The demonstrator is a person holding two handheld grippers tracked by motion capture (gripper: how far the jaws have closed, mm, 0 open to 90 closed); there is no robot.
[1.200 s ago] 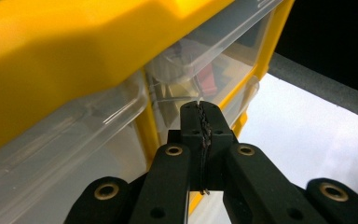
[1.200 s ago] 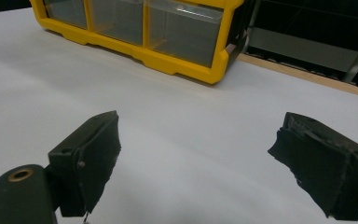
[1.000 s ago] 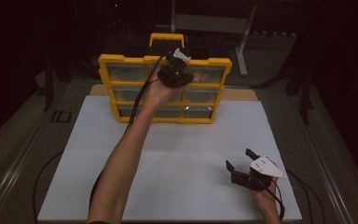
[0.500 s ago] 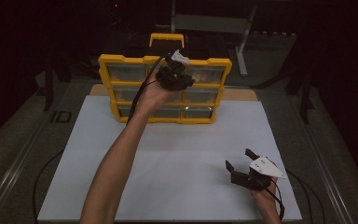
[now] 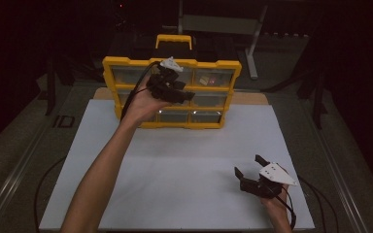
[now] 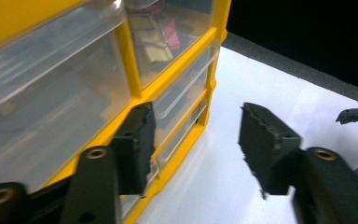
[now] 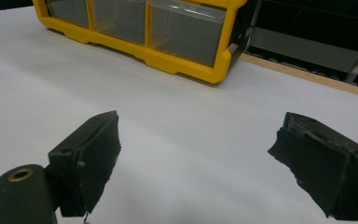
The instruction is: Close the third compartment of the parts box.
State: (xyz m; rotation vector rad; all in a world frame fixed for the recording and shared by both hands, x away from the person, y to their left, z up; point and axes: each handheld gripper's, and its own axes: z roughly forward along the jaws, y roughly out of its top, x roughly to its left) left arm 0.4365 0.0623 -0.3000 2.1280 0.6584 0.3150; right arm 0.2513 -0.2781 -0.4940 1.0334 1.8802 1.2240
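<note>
Both left gripper (image 5: 175,92) jaws just opened, empty, off drawer cabinet (image 5: 213,77).

Counted: one yellow drawer cabinet (image 5: 171,68); two grippers, left gripper (image 5: 177,90), right gripper (image 5: 249,165); one white mat (image 5: 184,160).

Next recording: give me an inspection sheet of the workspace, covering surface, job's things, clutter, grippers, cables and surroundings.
Surface: white sheet over a table, a wooden board edge behind it.
Job's things: yellow drawer cabinet upright at the far edge, clear drawers shut; small coloured parts show in a top drawer.
Clutter: nothing seen.
Grippers: left gripper in front of the cabinet's drawers, its jaws have just been opening, nothing between them; right gripper low over the sheet near the front right, jaws open, holding nothing.
Cables: one black cable trails from the left gripper; another loops at the right wrist.
Surroundings: dark; a metal frame stands behind the cabinet.
</note>
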